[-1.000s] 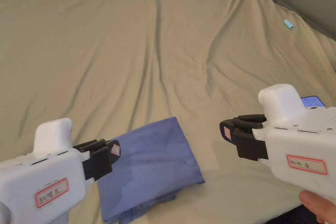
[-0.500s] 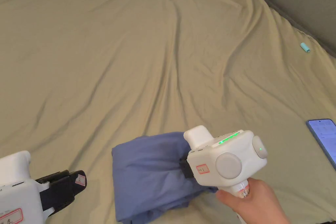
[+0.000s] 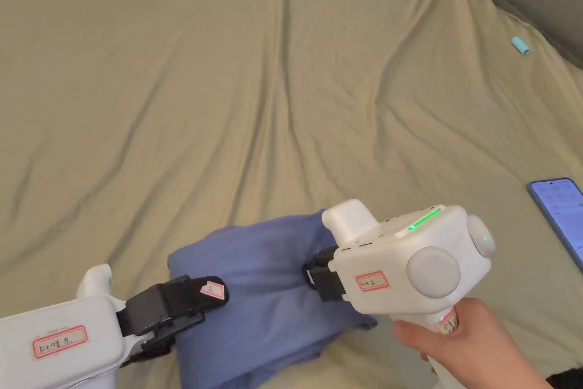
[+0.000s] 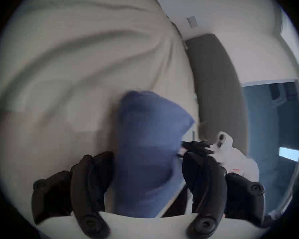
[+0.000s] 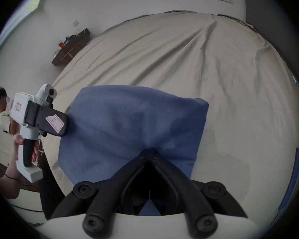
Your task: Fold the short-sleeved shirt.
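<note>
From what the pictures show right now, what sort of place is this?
Probably a bedroom. A wide bed sheet covers a soft surface, a dark padded headboard stands at its end, and a wooden side table sits against the wall.

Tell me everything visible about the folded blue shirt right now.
The blue fabric shirt lies folded into a compact, roughly rectangular bundle on the wrinkled beige bedsheet, near its front edge. It looks soft and plain, with layered edges showing along its near side. The right gripper is shut on its right edge, puckering the cloth. The left gripper is open with the shirt's left edge between its jaws; the left gripper view is blurred.
</note>
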